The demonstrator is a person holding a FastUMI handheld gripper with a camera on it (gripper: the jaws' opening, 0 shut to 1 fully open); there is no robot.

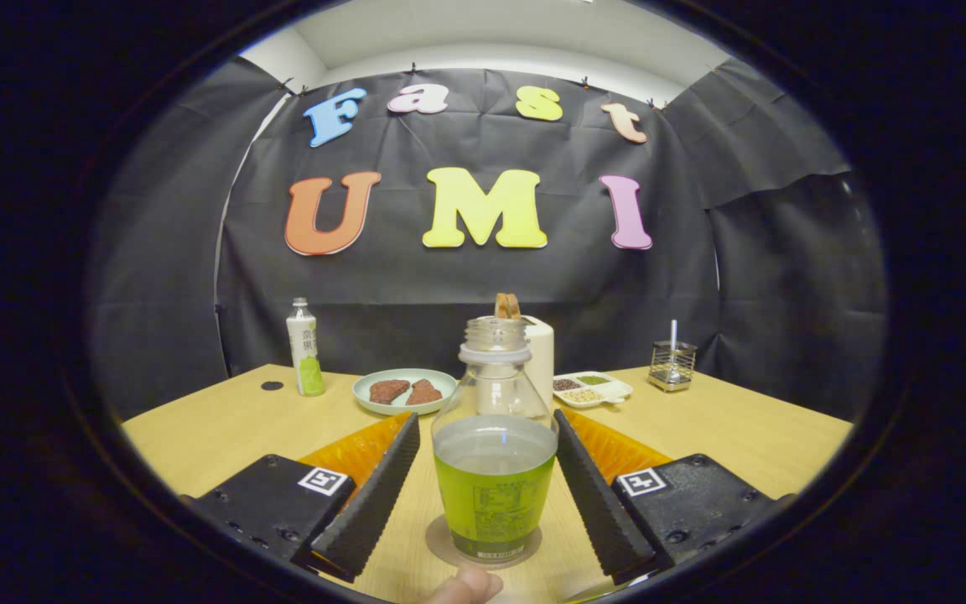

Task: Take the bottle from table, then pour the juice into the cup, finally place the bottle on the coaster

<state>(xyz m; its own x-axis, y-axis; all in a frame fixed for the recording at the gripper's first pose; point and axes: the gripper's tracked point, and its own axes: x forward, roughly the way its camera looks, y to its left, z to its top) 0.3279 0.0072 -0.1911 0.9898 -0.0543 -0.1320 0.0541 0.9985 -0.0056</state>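
- Nearest you, a fingertip (468,585) pokes in at the near table edge, just in front of the coaster (443,541).
- Your gripper (487,445) stands spread wide, its two fingers angled outward to left and right of the bottle (495,445). A narrow gap of bare wood shows on each side, so neither finger presses on the bottle.
- The bottle stands upright on the round coaster, between the fingers and towards their near ends. It is clear plastic with no cap on its threaded neck, holds green juice to roughly half its height, and wears a green label on its lower body.
- The table (743,436) is light wood. To the right of the gripper it lies open out to its right edge; to the left there is open wood too, out to the left edge.
- Beyond the fingers, mid-table, a pale plate (366,390) carries two reddish-brown pieces, left of the bottle's neck. Right of the neck sits a small divided dish (617,390) of grains.
- Directly behind the bottle rises a white container (542,352) with a brown handle on top, partly hidden by the bottle.
- Far left stands a second, capped bottle (305,348), with a small dark disc (272,386) beside it on the wood.
- Far right, near the table's back edge, stands a wire holder (672,366) with a white stick upright in it.
- Black cloth closes the booth close behind the table's far edge.
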